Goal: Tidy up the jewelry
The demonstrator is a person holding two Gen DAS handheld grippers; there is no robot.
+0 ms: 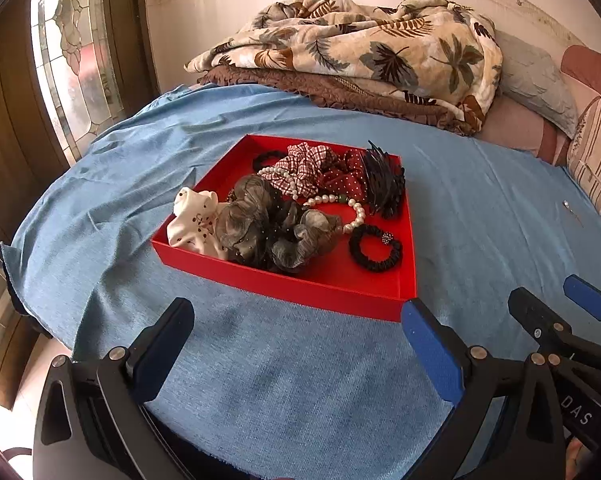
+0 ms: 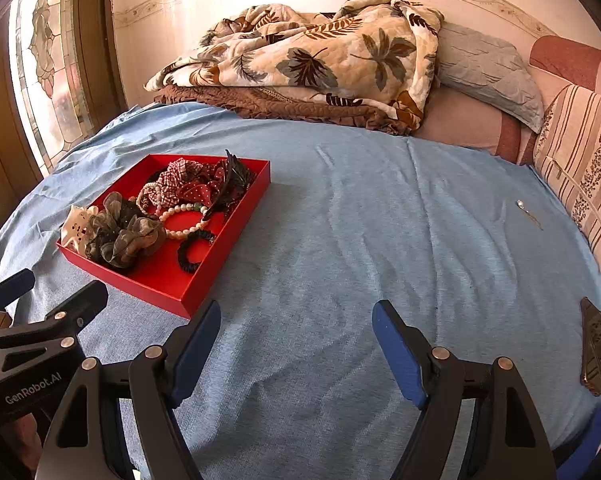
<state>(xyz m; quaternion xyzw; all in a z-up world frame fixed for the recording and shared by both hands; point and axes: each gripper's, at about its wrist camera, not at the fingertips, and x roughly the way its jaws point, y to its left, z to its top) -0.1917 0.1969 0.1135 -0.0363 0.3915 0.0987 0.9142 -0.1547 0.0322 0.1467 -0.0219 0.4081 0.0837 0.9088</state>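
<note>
Blue cloth covers the bed; leaf-print quilt piled at the far edge by the wall, pillows at the far right corner. Red tray sits on the cloth's left half, nearer the front edge. It holds scrunchies: white one at the tray's near-left corner, grey one just beside it, checked one toward the far wall, black hair tie near the right wall, w/ a pearl strand snaking between them and a black claw clip at the far-right corner.

One small earring-like piece lies well apart, near the cloth's right edge; too small to tell more. Dark flat object at the front-right edge, prob. a phone.

Left gripper hovers over bare cloth just short of the tray's near wall, fingers spread wide, nothing held. Right gripper same: fingers apart, empty, over the cloth's middle.

Risks: the stray piece is tiny and flat on soft fabric, so wide pads could pinch cloth instead or flick it off the right edge. Pearl strand is tangled under scrunchies; pulling it could drag them over the low tray wall.

Tray's long axis runs front-to-back, angled slightly left toward the far left corner. Stray piece's thin tail points toward the right edge, roughly.
</note>
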